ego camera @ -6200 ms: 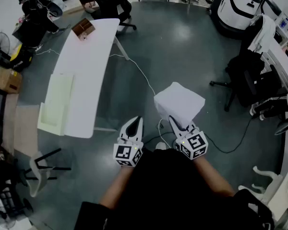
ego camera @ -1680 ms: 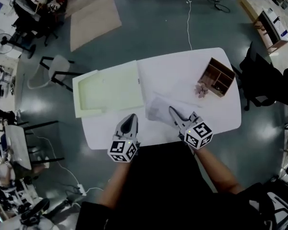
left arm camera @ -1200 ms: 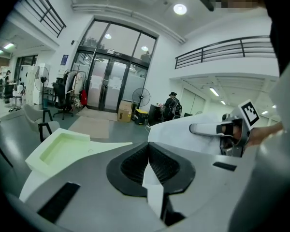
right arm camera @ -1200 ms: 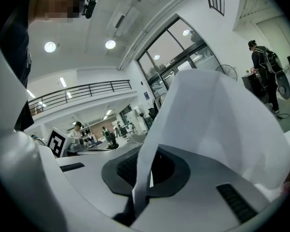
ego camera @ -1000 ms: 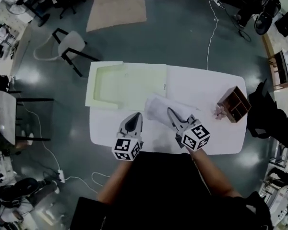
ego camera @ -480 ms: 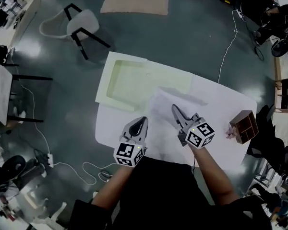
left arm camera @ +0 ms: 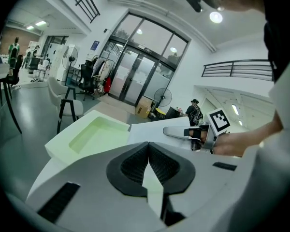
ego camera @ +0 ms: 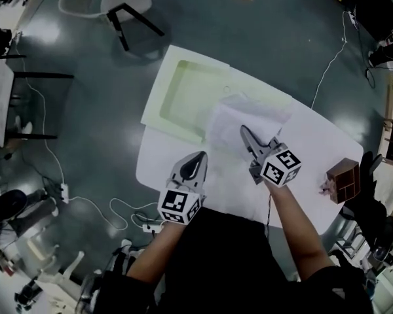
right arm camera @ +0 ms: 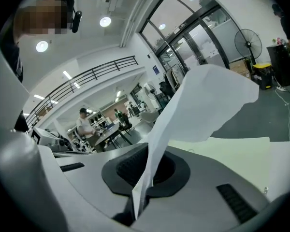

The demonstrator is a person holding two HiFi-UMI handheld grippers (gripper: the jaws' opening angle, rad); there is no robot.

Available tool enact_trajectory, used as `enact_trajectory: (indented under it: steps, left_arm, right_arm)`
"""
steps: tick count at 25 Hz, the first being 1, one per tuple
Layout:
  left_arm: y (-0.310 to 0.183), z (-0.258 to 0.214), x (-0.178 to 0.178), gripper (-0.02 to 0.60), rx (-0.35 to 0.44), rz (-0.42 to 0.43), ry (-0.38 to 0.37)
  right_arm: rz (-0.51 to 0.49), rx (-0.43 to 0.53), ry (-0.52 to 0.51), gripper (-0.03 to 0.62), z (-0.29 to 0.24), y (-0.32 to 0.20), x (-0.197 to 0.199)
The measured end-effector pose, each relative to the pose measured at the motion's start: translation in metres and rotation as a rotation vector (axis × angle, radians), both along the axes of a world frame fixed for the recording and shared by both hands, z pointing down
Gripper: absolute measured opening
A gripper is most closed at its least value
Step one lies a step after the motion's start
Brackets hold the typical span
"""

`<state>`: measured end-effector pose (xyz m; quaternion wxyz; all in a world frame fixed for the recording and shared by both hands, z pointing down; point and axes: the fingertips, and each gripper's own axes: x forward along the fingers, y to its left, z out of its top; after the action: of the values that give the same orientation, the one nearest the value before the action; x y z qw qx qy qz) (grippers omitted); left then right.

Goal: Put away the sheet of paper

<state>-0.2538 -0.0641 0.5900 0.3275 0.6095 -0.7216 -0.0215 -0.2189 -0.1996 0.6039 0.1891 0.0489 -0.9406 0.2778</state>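
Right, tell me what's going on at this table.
A person works two handheld grippers over the white table. The right gripper is shut on a white sheet of paper, holding it up by the pale green shallow tray. The left gripper is shut and empty, near the table's front edge.

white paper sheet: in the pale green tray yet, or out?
Out. The white sheet of paper is pinched, standing up, in the right gripper's shut jaws; the pale green tray's recess shows bare in the head view.
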Motion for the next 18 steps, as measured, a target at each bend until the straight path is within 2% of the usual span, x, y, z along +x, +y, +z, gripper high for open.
enact_trajectory:
  steps: [2,7,18]
  left_arm:
    - [0.004,0.010,-0.007,0.005,-0.017,-0.001,0.009]
    - [0.007,0.026,-0.023,0.005,-0.031,-0.036,0.018]
    - [0.016,0.048,-0.041,0.003,-0.064,-0.077,0.043]
  right_arm:
    - [0.015,-0.038,0.017,-0.002,0.019,-0.003,-0.007]
    - [0.095,-0.241,0.019,-0.002,0.058,-0.017,-0.012]
    - [0.105,-0.316,0.112,0.000,0.116,-0.021,-0.017]
